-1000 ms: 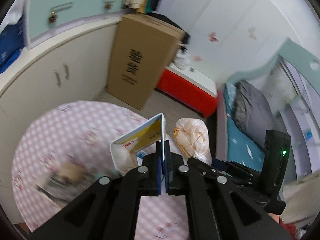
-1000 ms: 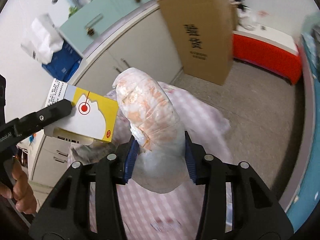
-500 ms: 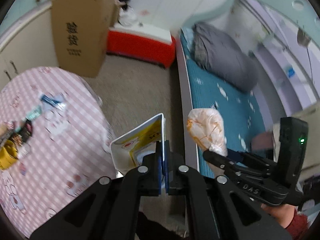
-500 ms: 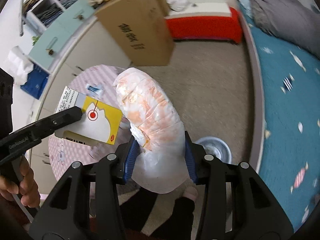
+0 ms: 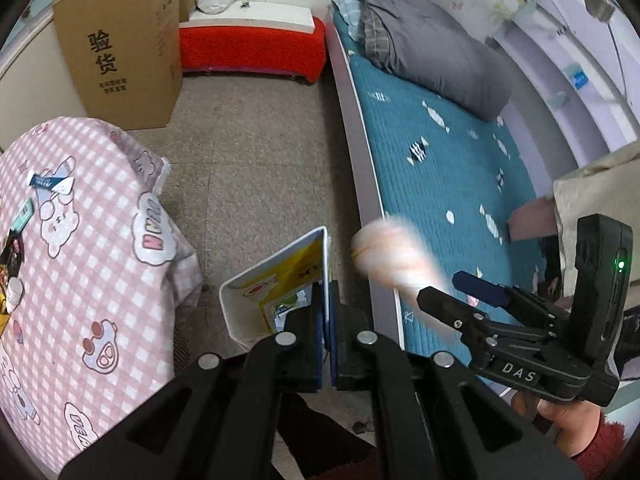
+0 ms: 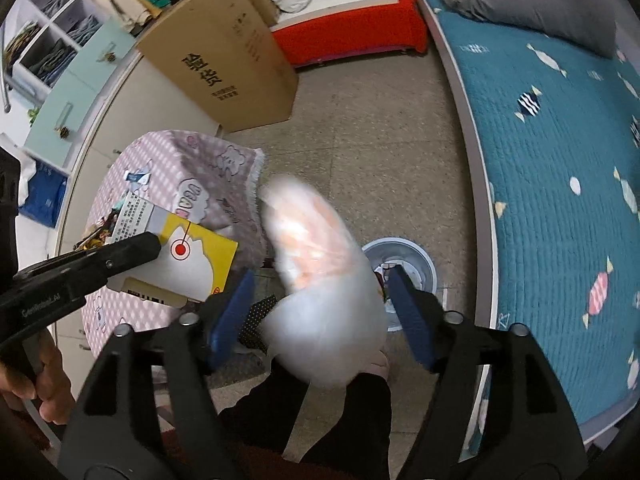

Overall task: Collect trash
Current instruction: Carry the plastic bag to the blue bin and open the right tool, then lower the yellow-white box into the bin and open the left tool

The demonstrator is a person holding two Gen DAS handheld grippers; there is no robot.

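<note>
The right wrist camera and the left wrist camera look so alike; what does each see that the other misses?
Only the right wrist view shows the round bin on the floor and the open shelves above the cupboards. Only the left wrist view shows the right gripper from outside, with the green light on its body. Both show the yellow box pinched in the left gripper, the blurred white bag between the right gripper's spread fingers, the pink checked table, the cardboard box and the blue bed.

Table (image 6: 168,168) left, bed (image 6: 560,152) right, bin (image 6: 416,256) on floor btwn, carton (image 6: 224,60) behind table
</note>
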